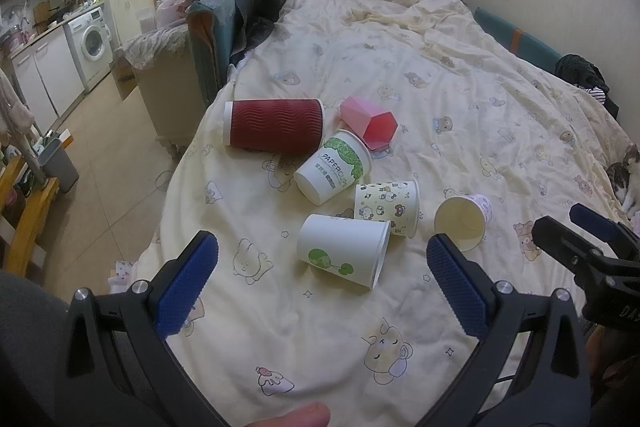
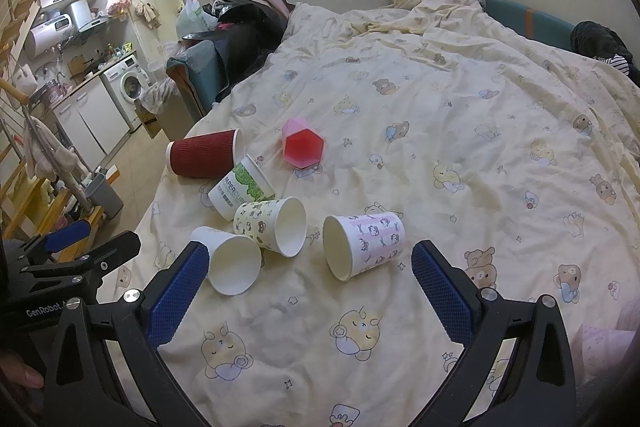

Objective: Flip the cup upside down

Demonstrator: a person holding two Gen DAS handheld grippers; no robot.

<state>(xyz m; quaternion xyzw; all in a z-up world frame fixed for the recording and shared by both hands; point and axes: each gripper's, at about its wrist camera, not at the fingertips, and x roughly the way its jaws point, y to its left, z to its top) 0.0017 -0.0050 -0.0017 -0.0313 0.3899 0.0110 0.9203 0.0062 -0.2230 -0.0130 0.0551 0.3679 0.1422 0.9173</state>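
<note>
— Both tongs hang above the bed with their blue pads spread wide, gripping nothing: the left tongs (image 1: 322,267) at the bottom of the left wrist view, the right tongs (image 2: 310,269) at the bottom of the right wrist view.

— And the cups?

— Six lie on their sides on the cartoon-print quilt (image 2: 460,115), bunched around mid-frame. A dark red ribbed cup (image 1: 274,125) is furthest left, and a pink faceted cup (image 1: 370,123) lies just right of it. A white cup with green leaf print (image 1: 334,167) sits below those two, touching the red one.

— Closer to the tongs?

— A cartoon-patterned cup (image 1: 386,207) lies against a plain white cup with a green tree (image 1: 342,251). A pink-striped cup (image 2: 362,245) lies apart to the right, its mouth turned toward the lower left of the right wrist view.

— Anything else?

— A washing machine (image 1: 90,45) at upper left, and a cat (image 1: 626,175) at the right edge.
</note>
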